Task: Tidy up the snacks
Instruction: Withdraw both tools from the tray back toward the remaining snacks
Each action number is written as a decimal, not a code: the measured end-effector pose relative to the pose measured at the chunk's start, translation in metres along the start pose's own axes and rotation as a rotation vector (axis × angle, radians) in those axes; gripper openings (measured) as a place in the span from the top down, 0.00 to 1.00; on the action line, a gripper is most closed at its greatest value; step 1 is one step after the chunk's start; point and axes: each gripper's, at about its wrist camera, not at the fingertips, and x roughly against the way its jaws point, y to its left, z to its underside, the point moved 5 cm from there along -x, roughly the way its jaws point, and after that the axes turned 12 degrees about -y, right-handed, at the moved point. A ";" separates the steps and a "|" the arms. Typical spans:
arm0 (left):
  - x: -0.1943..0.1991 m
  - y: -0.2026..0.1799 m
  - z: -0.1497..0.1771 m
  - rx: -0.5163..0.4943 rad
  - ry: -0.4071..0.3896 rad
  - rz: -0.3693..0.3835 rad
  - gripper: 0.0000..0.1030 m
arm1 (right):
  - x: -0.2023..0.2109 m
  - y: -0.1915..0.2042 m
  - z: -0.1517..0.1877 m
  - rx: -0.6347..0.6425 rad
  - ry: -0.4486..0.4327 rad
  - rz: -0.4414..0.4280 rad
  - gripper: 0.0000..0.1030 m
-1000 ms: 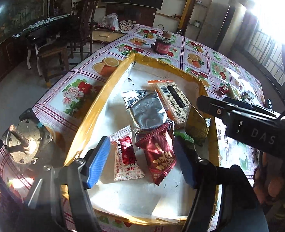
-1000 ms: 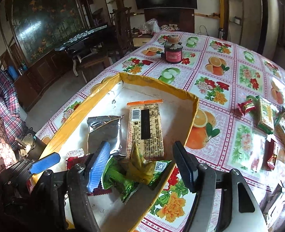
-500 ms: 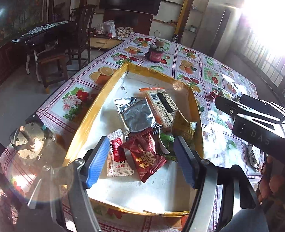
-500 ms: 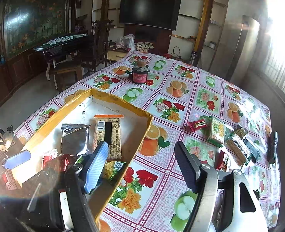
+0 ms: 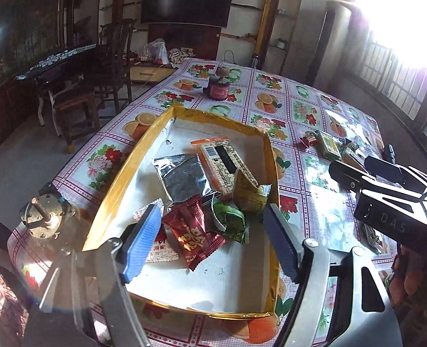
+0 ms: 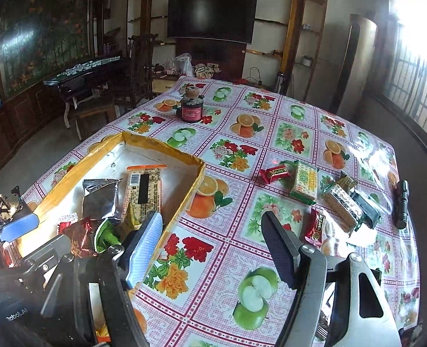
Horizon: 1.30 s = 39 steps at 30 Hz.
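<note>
Left gripper (image 5: 213, 243) lifted, six boxed snacks (image 5: 197, 235)

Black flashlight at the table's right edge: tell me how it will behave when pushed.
The black cylindrical flashlight lies on its side on the glossy floral tablecloth, so it probably rolls. Its body looks rigid. It sits close to the edge, so it might drop off.

My fingers (image 5: 144, 243) carry ribbed blue plastic pads on matt grey metal arms. Worktop (image 6: 242, 150): glossy printed oilcloth, glare patches. Box (image 5: 121, 179): shiny gold-foil card rim, matt white floor. Silver packet (image 5: 181, 176): crinkled metallic foil. Red wrapper (image 5: 193, 237): glossy plastic film. Jar (image 6: 191, 110): smooth, glossy.
</note>
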 end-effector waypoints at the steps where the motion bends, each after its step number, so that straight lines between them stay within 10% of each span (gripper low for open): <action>1: 0.001 -0.003 -0.001 -0.007 -0.005 -0.007 0.14 | 0.003 -0.005 0.003 -0.011 0.003 -0.002 0.31; 12: 0.007 -0.025 -0.020 -0.018 -0.088 0.001 0.00 | 0.038 -0.069 0.032 -0.161 0.006 -0.012 0.31; 18: 0.023 -0.021 -0.076 -0.046 -0.389 0.008 0.00 | 0.068 -0.109 0.030 -0.262 -0.060 -0.002 0.30; 22: 0.027 -0.017 -0.117 0.029 -0.431 0.098 0.00 | 0.076 -0.133 0.024 -0.260 -0.080 0.062 0.25; 39: -0.019 -0.120 0.001 -0.032 -0.026 0.239 0.00 | 0.111 -0.207 0.120 -0.436 0.047 0.165 0.25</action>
